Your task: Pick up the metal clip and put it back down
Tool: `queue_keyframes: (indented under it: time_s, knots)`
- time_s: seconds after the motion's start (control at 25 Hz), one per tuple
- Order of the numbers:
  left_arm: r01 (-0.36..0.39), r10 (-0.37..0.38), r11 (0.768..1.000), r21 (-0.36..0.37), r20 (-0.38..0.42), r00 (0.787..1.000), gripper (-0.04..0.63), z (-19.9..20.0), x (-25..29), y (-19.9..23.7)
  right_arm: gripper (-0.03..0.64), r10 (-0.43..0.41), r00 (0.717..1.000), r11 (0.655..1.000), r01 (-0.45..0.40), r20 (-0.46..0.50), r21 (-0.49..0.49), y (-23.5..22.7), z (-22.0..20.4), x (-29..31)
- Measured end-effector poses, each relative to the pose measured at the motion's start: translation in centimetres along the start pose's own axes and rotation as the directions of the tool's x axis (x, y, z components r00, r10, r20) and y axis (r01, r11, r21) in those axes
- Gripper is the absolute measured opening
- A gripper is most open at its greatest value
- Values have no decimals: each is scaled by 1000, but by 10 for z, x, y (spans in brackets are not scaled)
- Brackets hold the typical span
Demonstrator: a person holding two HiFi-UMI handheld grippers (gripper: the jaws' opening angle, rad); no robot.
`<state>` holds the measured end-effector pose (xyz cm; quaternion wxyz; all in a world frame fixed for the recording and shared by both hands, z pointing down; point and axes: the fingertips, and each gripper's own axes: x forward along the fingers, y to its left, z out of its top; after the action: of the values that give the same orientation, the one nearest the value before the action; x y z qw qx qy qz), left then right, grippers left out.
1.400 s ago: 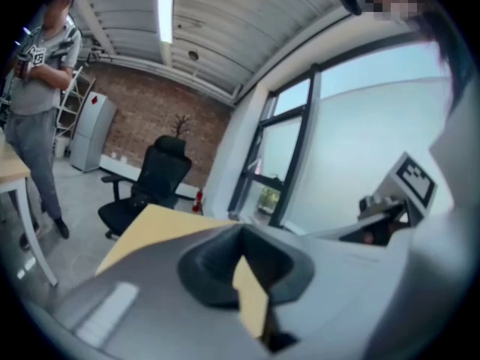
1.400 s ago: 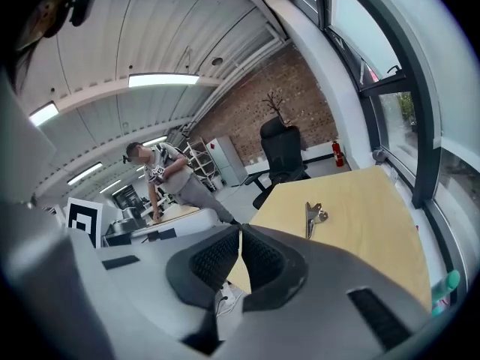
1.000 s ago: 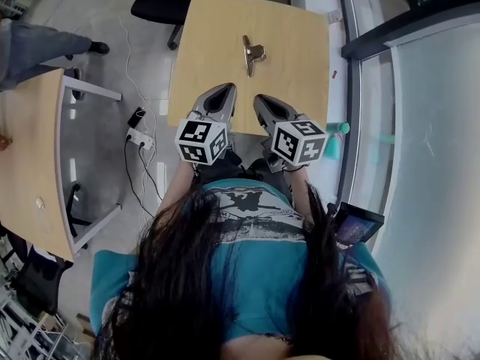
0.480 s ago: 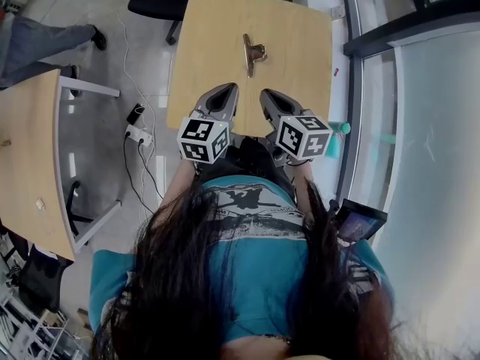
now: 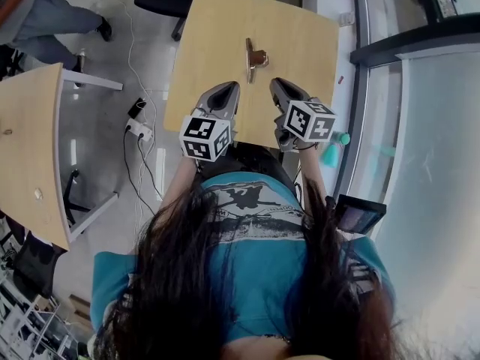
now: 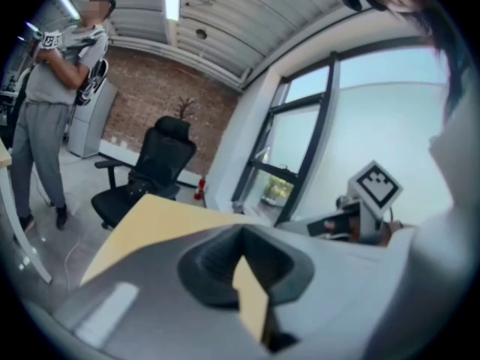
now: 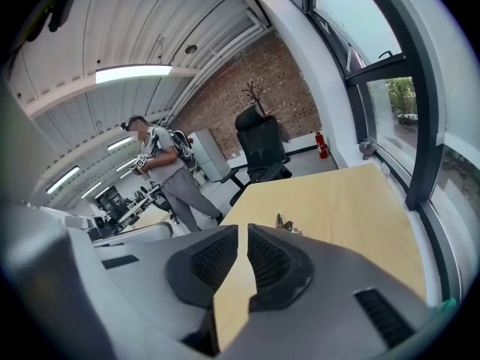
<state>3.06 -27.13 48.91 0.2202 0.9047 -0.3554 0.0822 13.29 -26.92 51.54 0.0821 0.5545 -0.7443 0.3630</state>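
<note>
head view: metal clip (image 5: 254, 57) on table (image 5: 217, 36)

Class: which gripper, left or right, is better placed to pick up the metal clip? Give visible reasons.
Probably right. The right gripper reaches farther over the table, and its own view shows the metal clip just beyond its shut jaws. The left gripper, also shut, has no clip in its view.

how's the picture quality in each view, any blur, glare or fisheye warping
Head view: sharp, evenly lit, edges bowed, metal clip crisp on the table. Left gripper view: strong fisheye, soft throughout, window washed out bright. Right gripper view: fisheye too but sharper, ceiling light glaring, dark corners.
</note>
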Motion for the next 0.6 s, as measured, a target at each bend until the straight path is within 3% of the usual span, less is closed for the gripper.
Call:
queue_keyframes:
  time_s: [0.48, 0.6]
  knots:
    - [-62, 62, 998, -3, -9, 998, 3, -2, 48, 10, 29, 26, 981, 1000, -24, -190, 9, -85, 4, 98]
    - [-80, 80, 997, -9, -12, 997, 3, -5, 52, 11, 85, 29, 971, 999, -19, -239, 45, -102, -7, 123]
